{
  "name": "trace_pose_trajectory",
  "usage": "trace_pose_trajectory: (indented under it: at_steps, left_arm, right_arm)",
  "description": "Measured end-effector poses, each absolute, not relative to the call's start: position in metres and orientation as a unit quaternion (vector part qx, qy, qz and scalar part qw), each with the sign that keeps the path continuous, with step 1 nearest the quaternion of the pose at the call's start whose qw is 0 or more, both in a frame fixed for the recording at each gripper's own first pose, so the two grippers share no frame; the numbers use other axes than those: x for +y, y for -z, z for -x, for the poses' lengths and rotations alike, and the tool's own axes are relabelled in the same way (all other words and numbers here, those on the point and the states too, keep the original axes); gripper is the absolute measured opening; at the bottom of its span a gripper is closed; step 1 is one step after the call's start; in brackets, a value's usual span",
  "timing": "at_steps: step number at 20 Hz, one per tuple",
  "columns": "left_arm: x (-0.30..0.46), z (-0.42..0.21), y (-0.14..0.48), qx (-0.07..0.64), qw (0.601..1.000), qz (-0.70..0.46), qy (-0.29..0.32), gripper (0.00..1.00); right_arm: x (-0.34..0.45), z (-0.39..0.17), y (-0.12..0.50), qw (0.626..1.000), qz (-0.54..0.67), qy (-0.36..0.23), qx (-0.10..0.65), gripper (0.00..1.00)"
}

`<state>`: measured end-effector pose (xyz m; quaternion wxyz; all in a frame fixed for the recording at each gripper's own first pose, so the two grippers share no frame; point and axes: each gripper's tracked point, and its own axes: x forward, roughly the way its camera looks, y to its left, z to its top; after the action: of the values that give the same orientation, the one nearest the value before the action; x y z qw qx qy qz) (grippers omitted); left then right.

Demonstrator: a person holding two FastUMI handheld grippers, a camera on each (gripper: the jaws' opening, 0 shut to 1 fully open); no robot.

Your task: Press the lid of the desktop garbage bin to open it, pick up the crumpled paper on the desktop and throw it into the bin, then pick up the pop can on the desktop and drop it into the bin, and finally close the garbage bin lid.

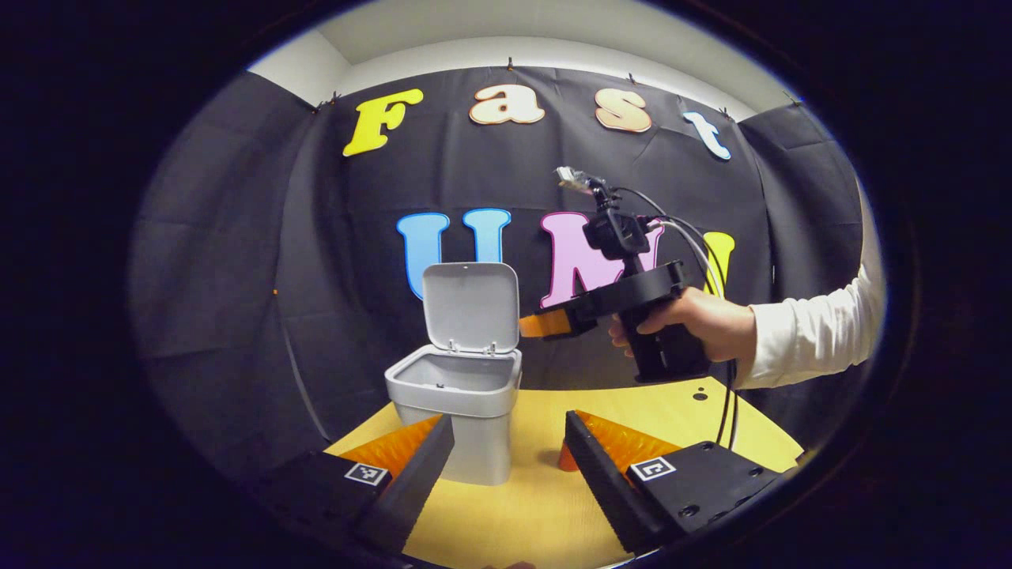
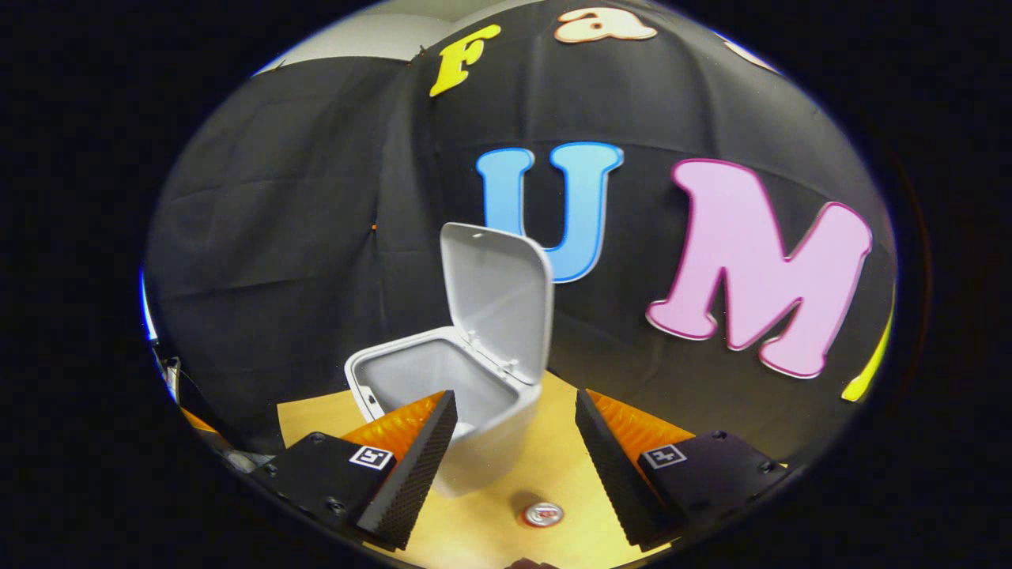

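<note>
Here the garbage bin (image 1: 462, 395) stands near the counter's (image 1: 538, 506) back edge, its lid (image 1: 471, 307) raised upright. The left gripper (image 1: 506, 458) hovers low before it, fingers spread and empty. The right gripper (image 2: 514, 450) hangs above the bin's rim, fingers likewise apart, holding nothing. The pop can (image 2: 542, 514) stands just beside the bin.

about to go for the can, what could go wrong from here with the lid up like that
The pop can stands upright close to the bin, low between the right tongs; a careless approach could tip it or shove the bin. The raised lid sits right beside the right tongs, so a bump might swing it shut early.
</note>
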<state>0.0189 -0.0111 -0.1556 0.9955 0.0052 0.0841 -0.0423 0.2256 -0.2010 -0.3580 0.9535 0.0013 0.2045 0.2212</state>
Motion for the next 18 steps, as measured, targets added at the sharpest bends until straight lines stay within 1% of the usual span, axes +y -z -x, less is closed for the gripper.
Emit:
trace_pose_trajectory:
  at_steps: [3, 9, 12, 18]
  left_arm:
    - [-0.029, -0.053, 0.187, 0.083, 0.995, -0.001, 0.058, 0.95]
    - [-0.068, -0.120, 0.263, 0.115, 0.989, -0.015, 0.096, 0.97]
    - [-0.096, -0.142, 0.300, 0.144, 0.981, -0.019, 0.126, 0.97]
    - [-0.132, -0.181, 0.347, 0.170, 0.974, -0.020, 0.148, 0.98]
  right_arm:
    - [-0.256, -0.201, 0.354, 0.963, 0.015, -0.175, 0.203, 0.98]
    - [-0.347, -0.139, 0.352, 0.971, 0.046, -0.094, 0.216, 0.98]
    - [-0.375, -0.121, 0.359, 0.969, 0.060, -0.068, 0.232, 0.98]
    - [-0.407, -0.111, 0.368, 0.966, 0.044, -0.034, 0.254, 0.98]
